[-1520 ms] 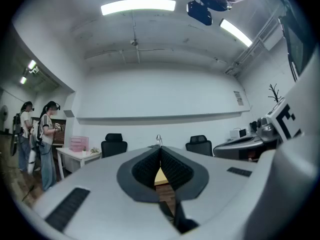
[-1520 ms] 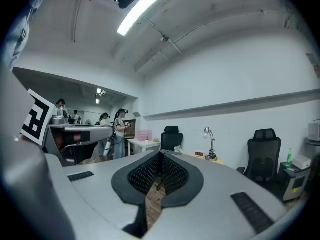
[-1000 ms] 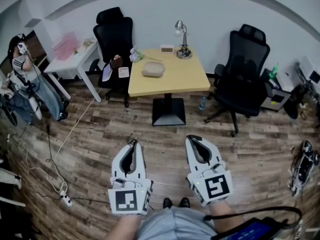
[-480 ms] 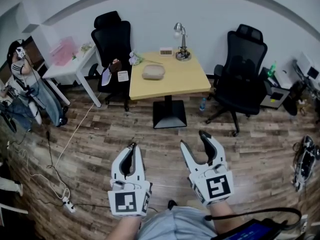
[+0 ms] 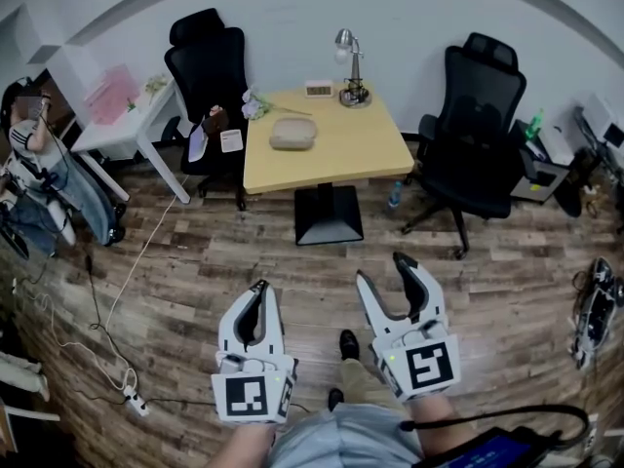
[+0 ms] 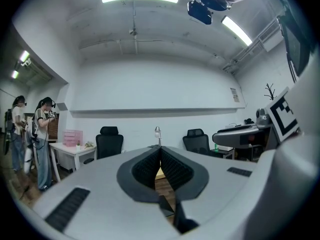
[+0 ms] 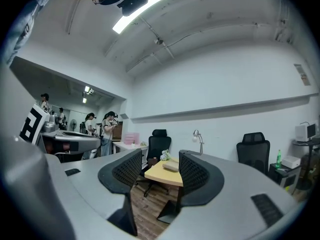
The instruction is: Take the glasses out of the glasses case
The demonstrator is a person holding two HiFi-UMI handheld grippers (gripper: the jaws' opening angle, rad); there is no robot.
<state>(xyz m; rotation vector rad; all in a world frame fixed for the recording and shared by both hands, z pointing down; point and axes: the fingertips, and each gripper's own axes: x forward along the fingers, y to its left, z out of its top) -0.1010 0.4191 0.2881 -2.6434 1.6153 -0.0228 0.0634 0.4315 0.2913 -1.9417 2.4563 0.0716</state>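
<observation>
Far left of the jaws, by the wall: person [image 5: 34, 154] standing beside a white desk [image 5: 122, 125]. Ahead and left of the left jaws: left chair [image 5: 207, 66], black, drawn up to the counter's left edge. Low over the wood floor [image 5: 175, 281]: left gripper [image 5: 258, 289] [image 6: 160, 151], pointing level toward the counter, jaws closed pad on pad, nothing between. Well ahead of both pairs of jaws, roughly midway between their lines: counter [image 5: 341, 154] [image 7: 157, 176], yellow-topped, on a single black foot. On its left half: case [image 5: 294, 134] [image 7: 171, 167], beige, lying flat, well apart from either gripper and touched by neither. Behind the case, at the far edge: small clock [image 5: 319, 90], then lamp [image 5: 349, 66] [image 7: 198, 136] just right of it. Side by side with the left gripper, on its right: right gripper [image 5: 382, 271] [image 7: 160, 156], also level, jaws just opened and standing wide apart, empty; through their gap, far off, counter and case. Below and between the grippers: a shoe [image 5: 348, 344] on the floor. Ahead and right of the right jaws: right chair [image 5: 483, 105] [image 7: 252, 151], black, just off the counter's right edge.
</observation>
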